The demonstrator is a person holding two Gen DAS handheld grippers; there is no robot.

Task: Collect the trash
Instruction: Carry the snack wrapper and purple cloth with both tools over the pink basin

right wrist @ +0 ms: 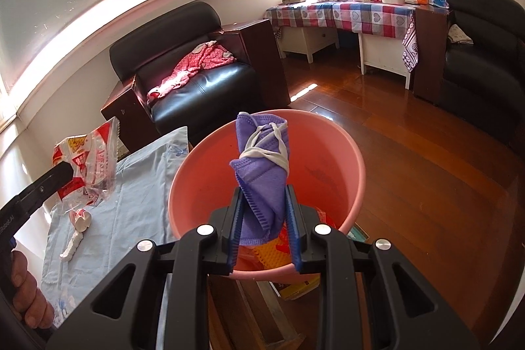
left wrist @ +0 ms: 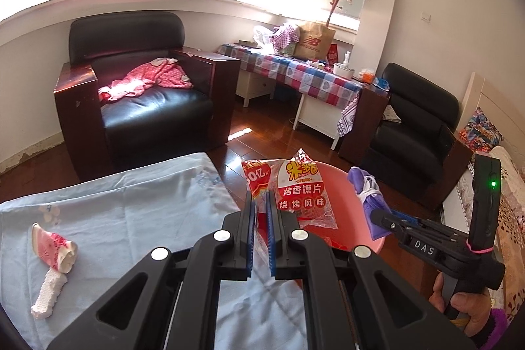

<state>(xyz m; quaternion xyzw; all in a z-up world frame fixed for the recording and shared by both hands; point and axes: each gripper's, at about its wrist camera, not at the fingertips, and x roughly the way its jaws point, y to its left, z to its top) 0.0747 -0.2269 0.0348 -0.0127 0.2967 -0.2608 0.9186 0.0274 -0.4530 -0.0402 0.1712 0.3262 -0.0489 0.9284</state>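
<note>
My left gripper is shut on a clear-and-red snack wrapper, holding it at the near rim of the pink bucket. In the right wrist view the same wrapper hangs at the left, over the cloth. My right gripper is shut on a crumpled purple face mask with white straps, held above the open pink bucket. That mask shows at the bucket's right side in the left wrist view. Orange and red wrappers lie in the bucket's bottom. A pink-and-white crumpled scrap lies on the light blue cloth.
A black armchair with pink clothing stands behind the cloth-covered surface. A checked-cloth table with bags is at the back, a second black armchair to the right. Wooden floor surrounds the bucket. A hand holds the right gripper's handle.
</note>
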